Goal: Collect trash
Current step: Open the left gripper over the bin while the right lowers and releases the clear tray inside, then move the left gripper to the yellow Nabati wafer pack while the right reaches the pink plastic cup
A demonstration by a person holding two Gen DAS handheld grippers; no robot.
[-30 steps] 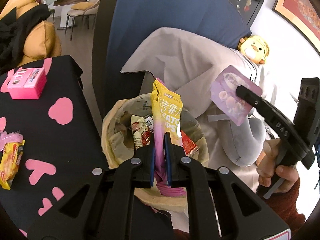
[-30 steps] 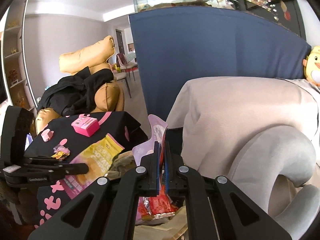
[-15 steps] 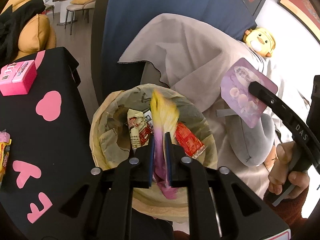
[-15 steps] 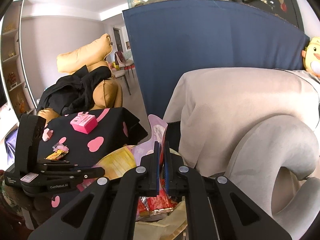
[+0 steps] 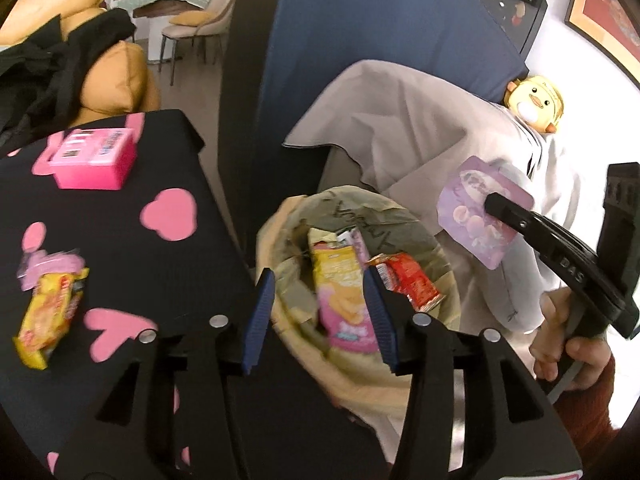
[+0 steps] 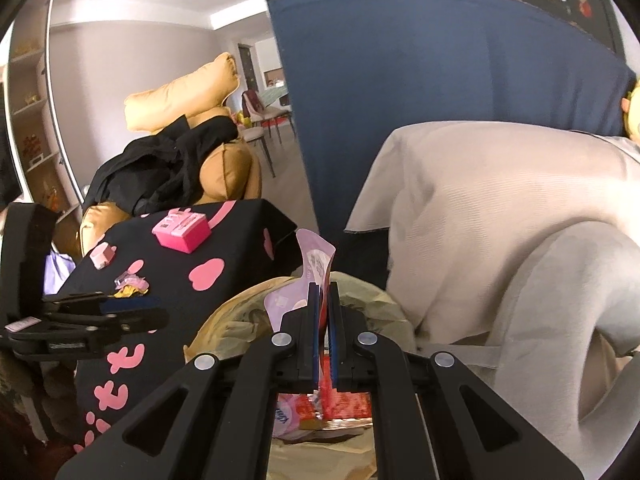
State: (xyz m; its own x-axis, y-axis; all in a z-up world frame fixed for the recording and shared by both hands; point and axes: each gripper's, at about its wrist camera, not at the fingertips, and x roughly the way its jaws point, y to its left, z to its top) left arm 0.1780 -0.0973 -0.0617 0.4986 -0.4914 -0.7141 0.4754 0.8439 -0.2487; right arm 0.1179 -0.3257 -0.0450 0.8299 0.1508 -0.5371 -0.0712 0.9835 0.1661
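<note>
The left hand-held gripper (image 5: 320,312) is seen with its jaws opening above the paper trash bag (image 5: 424,236); nothing is pressed by the pads now, and the yellow and pink snack bag (image 5: 344,300) lies loose in the bag mouth, seen between the jaws. The right hand-held gripper (image 6: 324,320) is closed on the purple pouch (image 6: 316,264), which is held upright over the same bag, at about 2 o'clock from the left one in the left wrist view.

Some risks are judged from here. The snack bag is long and leans on other wrappers, so it could be caught by the left jaws when they are drawn back, and pulled out. If the purple pouch is released too near the rim at 3 o'clock, it could slide onto the grey sofa cover (image 5: 400,120).

The bag is squeezed between the black bench (image 5: 120,208) edge at 9 o'clock and the sofa at 3 o'clock; free room is found only upward. A yellow wrapper (image 5: 48,316) is not yet collected from the bench
</note>
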